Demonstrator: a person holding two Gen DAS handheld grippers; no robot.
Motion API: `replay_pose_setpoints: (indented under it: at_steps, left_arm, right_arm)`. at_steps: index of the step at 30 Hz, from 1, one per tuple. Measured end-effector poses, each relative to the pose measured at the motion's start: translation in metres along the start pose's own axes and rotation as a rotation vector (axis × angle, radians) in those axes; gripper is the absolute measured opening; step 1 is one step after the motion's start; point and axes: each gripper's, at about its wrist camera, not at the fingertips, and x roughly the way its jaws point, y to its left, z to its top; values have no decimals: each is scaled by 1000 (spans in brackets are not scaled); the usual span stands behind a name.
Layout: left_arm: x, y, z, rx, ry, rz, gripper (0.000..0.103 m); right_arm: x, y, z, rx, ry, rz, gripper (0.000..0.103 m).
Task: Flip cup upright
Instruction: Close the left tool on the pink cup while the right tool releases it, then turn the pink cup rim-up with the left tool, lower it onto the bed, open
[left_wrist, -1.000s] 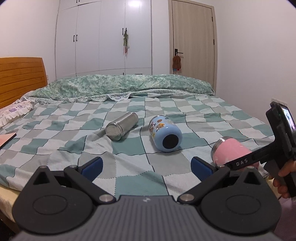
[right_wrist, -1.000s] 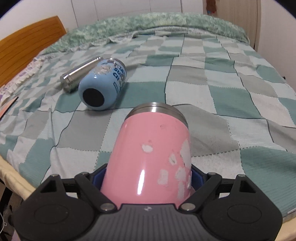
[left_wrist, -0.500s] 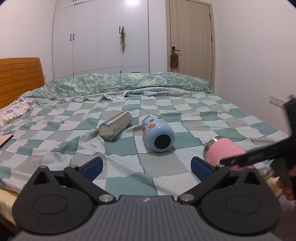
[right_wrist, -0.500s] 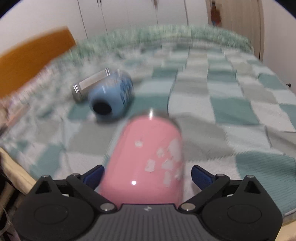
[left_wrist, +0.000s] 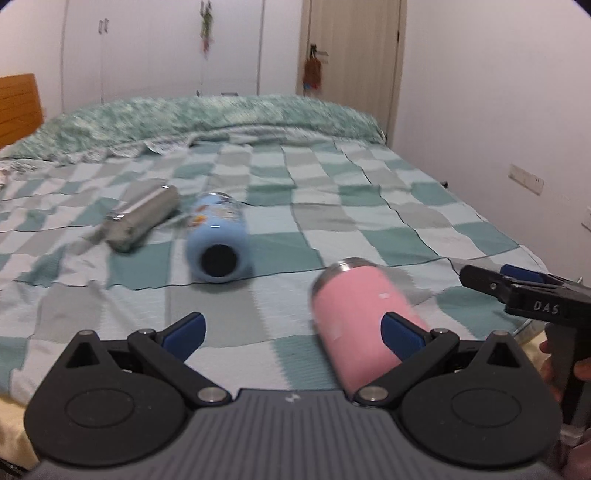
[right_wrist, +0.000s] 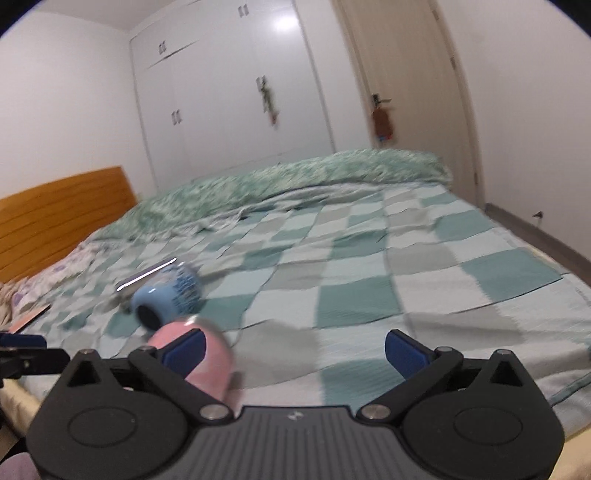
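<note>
On the bed (left_wrist: 332, 206), going left to right in the left wrist view, a steel flask (left_wrist: 142, 218) lies on its side. Just beside it is a blue cup (left_wrist: 218, 240), also on its side, with its dark end facing the camera. The pink cup (left_wrist: 354, 317) lies tipped over near the bed's front edge, steel rim pointing away. The left claw (left_wrist: 291, 332) is spread wide and holds nothing; its right finger overlaps the pink cup in the view. The right claw (right_wrist: 293, 349) is likewise wide open and empty, with the pink cup (right_wrist: 207, 362) behind its left finger.
</note>
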Motion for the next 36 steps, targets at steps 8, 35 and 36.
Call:
replay_pose_setpoints:
  at_steps: [8, 35, 36]
  left_arm:
    - [58, -28, 34, -31, 217, -33, 103]
    - [145, -33, 47, -144, 445, -68, 87]
    - [144, -33, 47, -144, 439, -68, 87]
  right_arm:
    - [21, -16, -9, -76, -18, -51, 103]
    - [47, -23, -15, -179, -15, -57, 103]
    - [46, -23, -16, -178, -18, -57, 103]
